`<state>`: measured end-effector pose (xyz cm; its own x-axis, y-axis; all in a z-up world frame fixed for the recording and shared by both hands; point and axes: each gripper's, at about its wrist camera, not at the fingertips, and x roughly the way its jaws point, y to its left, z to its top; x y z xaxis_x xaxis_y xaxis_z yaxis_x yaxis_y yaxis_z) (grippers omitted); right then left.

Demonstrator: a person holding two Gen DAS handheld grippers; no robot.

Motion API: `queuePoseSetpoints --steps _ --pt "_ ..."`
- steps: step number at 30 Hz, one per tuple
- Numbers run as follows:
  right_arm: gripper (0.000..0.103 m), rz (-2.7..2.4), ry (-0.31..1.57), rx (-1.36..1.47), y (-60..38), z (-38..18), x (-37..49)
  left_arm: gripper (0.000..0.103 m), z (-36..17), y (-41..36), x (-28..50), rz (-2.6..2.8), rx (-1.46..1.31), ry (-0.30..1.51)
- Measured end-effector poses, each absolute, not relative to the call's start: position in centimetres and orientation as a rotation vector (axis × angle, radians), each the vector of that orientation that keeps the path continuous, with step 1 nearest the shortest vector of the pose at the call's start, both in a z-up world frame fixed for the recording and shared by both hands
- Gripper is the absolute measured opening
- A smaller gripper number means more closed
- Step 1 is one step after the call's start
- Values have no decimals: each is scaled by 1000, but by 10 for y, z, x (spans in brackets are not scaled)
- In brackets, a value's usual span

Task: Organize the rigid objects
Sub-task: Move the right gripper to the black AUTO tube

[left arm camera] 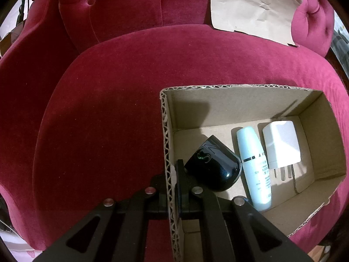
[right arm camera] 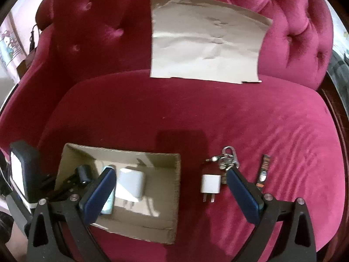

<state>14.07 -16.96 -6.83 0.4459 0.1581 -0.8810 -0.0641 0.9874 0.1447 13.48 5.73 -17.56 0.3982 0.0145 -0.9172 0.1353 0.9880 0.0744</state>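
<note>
One open cardboard box (left arm camera: pixel 240 113) sits on the red velvet seat cushion (left arm camera: pixel 109 120) of a tufted armchair, and it holds three things, counted from the left wrist view: one black rounded device (left arm camera: pixel 214 166) at the box's 9 o'clock side, one pale blue tube (left arm camera: pixel 255 168) lying beside it, touching or nearly so, and one larger white plug adapter (left arm camera: pixel 281 145) toward 3 o'clock with its prongs pointing at the camera. Outside the box, in the right wrist view, three more things lie on the cushion: one small white plug adapter (right arm camera: pixel 210 183), one bunch of keys on a carabiner (right arm camera: pixel 228 160) just beyond it toward 1 o'clock, and one slim dark stick-shaped item with orange markings (right arm camera: pixel 262 172) farther toward 3 o'clock; what it is cannot be told. One crumpled sheet of brown paper (right arm camera: pixel 205 41) leans against the chair back at 12 o'clock. The left claw (left arm camera: pixel 174 187) is closed on the box's corrugated left wall, one finger inside and one outside, and its inner finger (left arm camera: pixel 180 187) partly hides the black device. The right claw (right arm camera: pixel 172 193) is spread wide open above the cushion, its left finger (right arm camera: pixel 98 193) over the box and covering much of the tube, its right finger (right arm camera: pixel 243 193) near the keys, with the small adapter between the two fingers.
</note>
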Motion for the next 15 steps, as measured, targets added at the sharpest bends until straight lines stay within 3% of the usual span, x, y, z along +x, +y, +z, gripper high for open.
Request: queuePoseSetpoints --steps 15 --pt "103 15 1097 98 -234 -82 152 4 -176 56 135 -75 148 1160"
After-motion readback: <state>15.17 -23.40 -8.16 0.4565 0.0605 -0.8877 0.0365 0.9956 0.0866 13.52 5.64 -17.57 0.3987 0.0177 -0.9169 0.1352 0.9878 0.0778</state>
